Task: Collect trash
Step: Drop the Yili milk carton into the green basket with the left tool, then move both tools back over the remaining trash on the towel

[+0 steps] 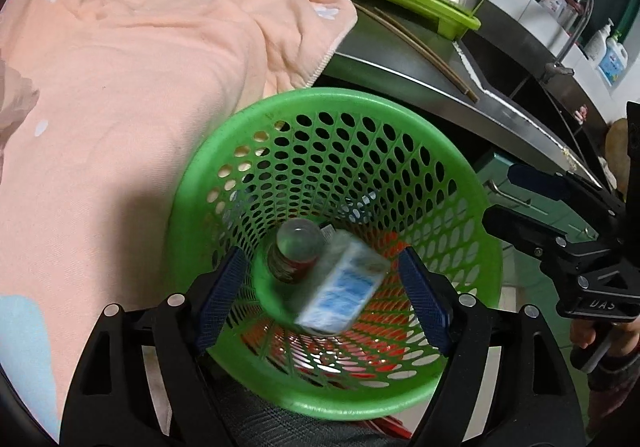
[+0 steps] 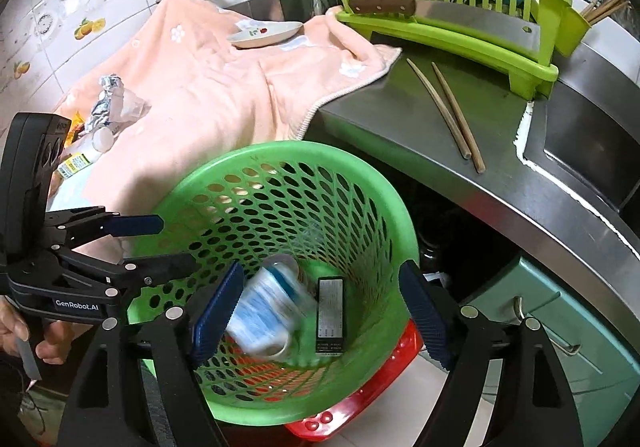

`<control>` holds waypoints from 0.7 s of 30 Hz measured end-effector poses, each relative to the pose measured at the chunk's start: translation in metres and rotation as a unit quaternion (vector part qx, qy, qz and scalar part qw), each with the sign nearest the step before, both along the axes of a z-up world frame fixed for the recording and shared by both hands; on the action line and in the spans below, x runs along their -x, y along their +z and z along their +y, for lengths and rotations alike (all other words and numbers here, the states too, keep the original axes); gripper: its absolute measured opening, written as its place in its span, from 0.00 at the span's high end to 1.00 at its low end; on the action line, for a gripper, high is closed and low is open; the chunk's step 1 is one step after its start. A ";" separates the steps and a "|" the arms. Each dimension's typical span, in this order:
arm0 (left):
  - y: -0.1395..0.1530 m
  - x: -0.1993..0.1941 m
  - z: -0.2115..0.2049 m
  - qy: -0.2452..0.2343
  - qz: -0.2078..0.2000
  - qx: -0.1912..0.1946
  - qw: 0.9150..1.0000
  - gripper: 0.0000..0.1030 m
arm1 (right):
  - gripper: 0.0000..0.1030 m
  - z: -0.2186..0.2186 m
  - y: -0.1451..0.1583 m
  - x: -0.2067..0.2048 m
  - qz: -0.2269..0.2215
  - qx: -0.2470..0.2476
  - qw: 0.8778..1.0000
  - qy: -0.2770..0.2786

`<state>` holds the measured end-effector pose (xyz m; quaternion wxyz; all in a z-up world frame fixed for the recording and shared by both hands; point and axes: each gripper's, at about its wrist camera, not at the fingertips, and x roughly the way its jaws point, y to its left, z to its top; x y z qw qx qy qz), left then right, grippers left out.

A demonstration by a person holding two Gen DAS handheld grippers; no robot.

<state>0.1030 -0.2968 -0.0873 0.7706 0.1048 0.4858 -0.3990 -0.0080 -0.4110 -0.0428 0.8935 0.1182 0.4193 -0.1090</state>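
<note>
Left tool: left tool (image 1: 324, 287) is hanging over the green basket (image 1: 456, 175), fingers spread, pinching nothing.
Right tool: right tool (image 2: 320, 311) is also waiting over the basket, spread wide and empty.
Falling trash: a blurry blue and white pack (image 1: 344, 287) is dropping inside the basket, beside a small bottle (image 1: 296, 251) and a dark box (image 2: 330, 314).
More trash: crumpled wrappers (image 2: 108, 103) are sitting on the pink towel (image 2: 208, 95) on the desk (image 2: 400, 115).
Doing it well: I think both tools are needing to lift clear of the rim, then go for the wrappers, gripping gently, not snagging the towel.
</note>
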 end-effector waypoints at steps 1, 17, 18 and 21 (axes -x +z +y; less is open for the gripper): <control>0.002 0.000 0.003 0.002 -0.002 0.003 1.000 0.24 | 0.24 0.002 0.002 0.000 -0.002 0.001 1.000 0.002; 0.052 -0.008 0.111 0.111 -0.081 0.000 0.991 0.24 | 0.17 0.057 0.027 -0.036 -0.020 0.001 0.997 0.069; 0.055 -0.009 0.119 0.121 -0.086 -0.002 0.989 0.24 | 0.17 0.063 0.028 -0.041 -0.021 0.001 0.997 0.077; 0.062 -0.016 0.151 0.160 -0.102 -0.009 0.982 0.22 | 0.16 0.080 0.031 -0.053 -0.021 0.001 0.995 0.098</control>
